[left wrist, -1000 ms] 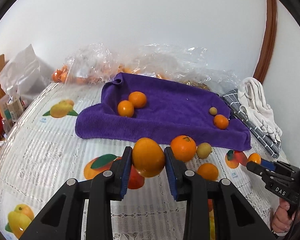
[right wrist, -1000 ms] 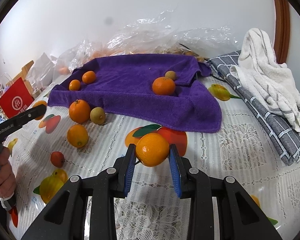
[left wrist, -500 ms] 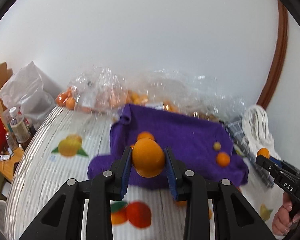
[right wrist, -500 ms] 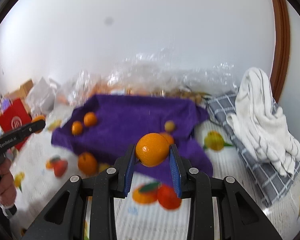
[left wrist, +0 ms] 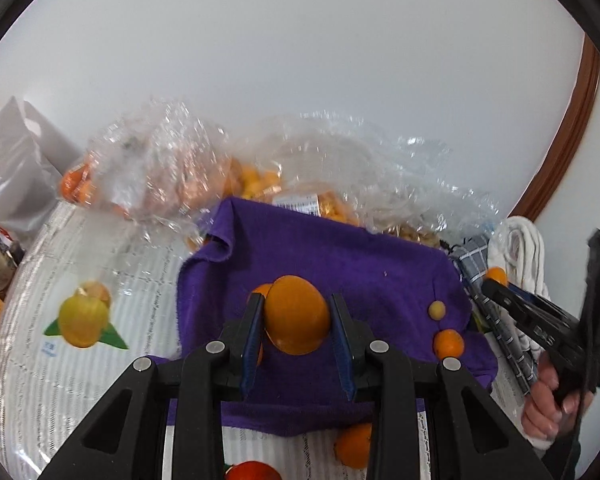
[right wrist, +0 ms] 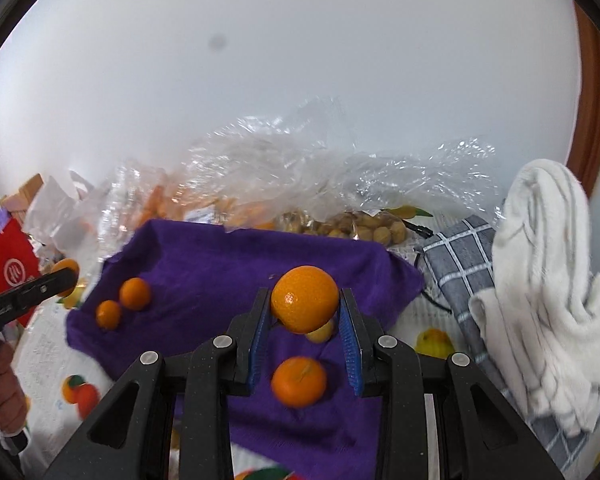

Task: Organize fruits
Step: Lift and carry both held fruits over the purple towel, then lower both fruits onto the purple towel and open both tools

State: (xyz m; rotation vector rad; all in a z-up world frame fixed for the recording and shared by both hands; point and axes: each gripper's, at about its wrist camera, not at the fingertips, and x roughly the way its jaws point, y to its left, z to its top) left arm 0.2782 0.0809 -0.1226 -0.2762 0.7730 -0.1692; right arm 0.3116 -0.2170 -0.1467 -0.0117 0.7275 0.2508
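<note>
My left gripper (left wrist: 296, 314) is shut on an orange (left wrist: 297, 314), held above the left half of the purple towel (left wrist: 340, 256). Another orange (left wrist: 260, 291) lies partly hidden behind it. My right gripper (right wrist: 305, 308) is shut on a second orange (right wrist: 305, 298) over the towel's (right wrist: 220, 264) right half. Below it on the towel lie an orange (right wrist: 298, 381) and a small yellowish fruit (right wrist: 322, 332). Two small oranges (right wrist: 134, 294) rest at the towel's left end. The right gripper (left wrist: 496, 278) also shows at the right of the left wrist view.
Clear plastic bags (left wrist: 172, 176) of fruit lie behind the towel against the wall. A white cloth (right wrist: 540, 292) on a grey checked cloth (right wrist: 460, 256) sits to the right. An orange (left wrist: 352, 444) lies on the fruit-printed tablecloth (left wrist: 80, 360) before the towel. A red box (right wrist: 10, 272) stands at far left.
Both grippers rose and moved forward from the tablecloth to above the purple towel, each still holding its orange. The loose fruit on the tablecloth has dropped out of view below.
</note>
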